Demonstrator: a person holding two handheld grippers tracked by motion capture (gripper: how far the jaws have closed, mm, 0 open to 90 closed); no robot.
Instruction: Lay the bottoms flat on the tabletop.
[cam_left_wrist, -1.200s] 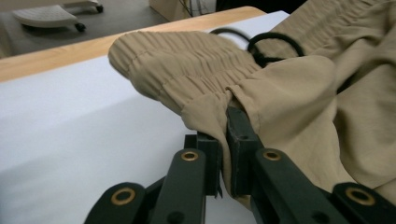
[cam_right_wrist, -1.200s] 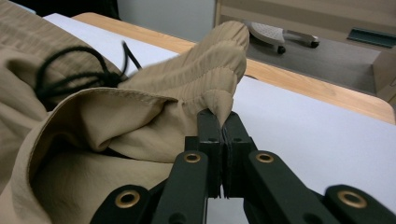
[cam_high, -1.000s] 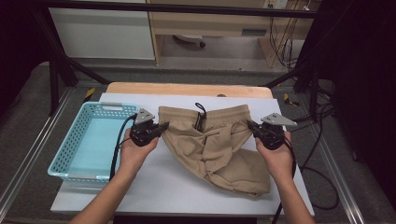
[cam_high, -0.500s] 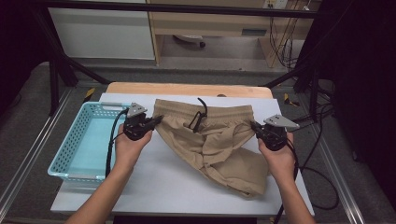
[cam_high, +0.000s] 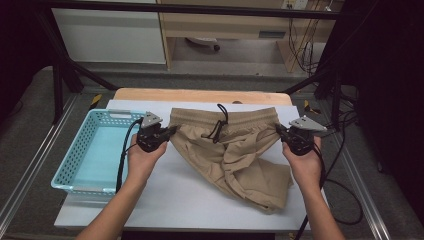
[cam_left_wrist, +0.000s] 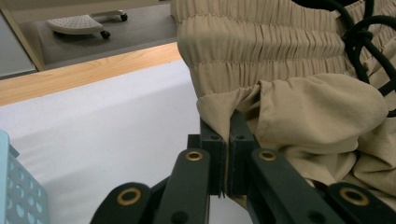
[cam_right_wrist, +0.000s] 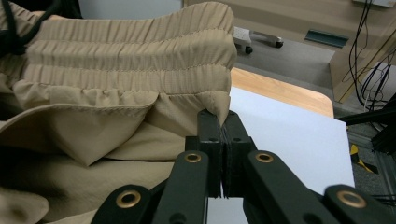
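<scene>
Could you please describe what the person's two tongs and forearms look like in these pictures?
Both tongs, left and right, are black, each topped by a grey three-cornered plate. Their jaws are flat black bars driven by black linkage arms with brass-coloured rivets. A black cable trails from each back along the arm. The forearms are bare, with no sleeves, gloves or watch visible.

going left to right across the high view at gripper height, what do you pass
blue basket → left gripper → tan shorts with the black drawstring at mid-waistband → right gripper

White table (cam_high: 200, 200) — tan shorts (cam_high: 240, 155), blue basket (cam_high: 75, 160).
</scene>
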